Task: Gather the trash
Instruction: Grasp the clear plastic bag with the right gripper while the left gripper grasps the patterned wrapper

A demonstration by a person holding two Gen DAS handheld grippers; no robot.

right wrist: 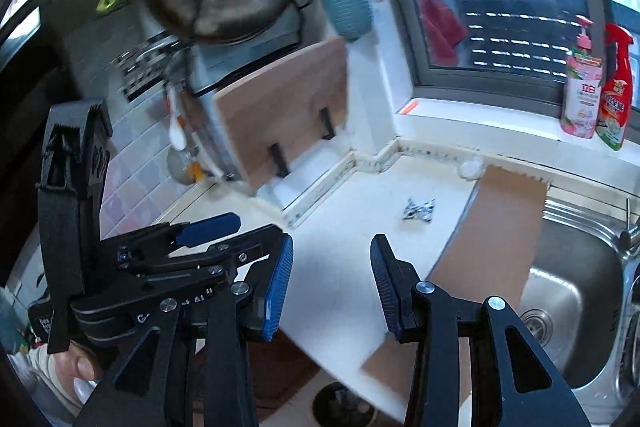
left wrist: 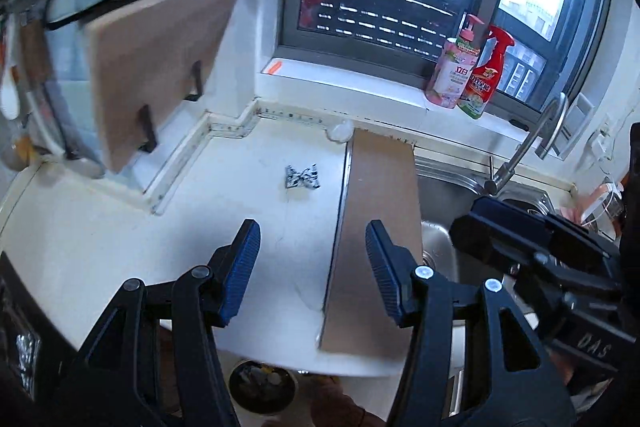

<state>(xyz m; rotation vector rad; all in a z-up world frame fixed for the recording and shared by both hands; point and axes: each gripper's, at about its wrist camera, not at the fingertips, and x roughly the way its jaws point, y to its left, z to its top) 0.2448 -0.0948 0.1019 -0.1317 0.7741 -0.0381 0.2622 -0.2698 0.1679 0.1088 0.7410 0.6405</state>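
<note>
A crumpled black-and-white wrapper (left wrist: pixel 302 177) lies on the white counter (left wrist: pixel 160 239), also seen in the right wrist view (right wrist: pixel 419 209). A small white wad (left wrist: pixel 340 131) sits at the back by the sill, and shows in the right wrist view (right wrist: pixel 471 167). My left gripper (left wrist: pixel 312 239) is open and empty, hovering short of the wrapper. My right gripper (right wrist: pixel 331 255) is open and empty, over the counter's front edge. A dark trash bin (left wrist: pixel 262 387) with scraps stands on the floor below the counter (right wrist: pixel 344 403).
A brown board (left wrist: pixel 380 227) lies over the sink's left edge. The steel sink (right wrist: pixel 576 291) and faucet (left wrist: pixel 532 143) are to the right. A wooden cutting board (left wrist: pixel 156 67) leans on the left wall rack. Two bottles (left wrist: pixel 472 71) stand on the sill.
</note>
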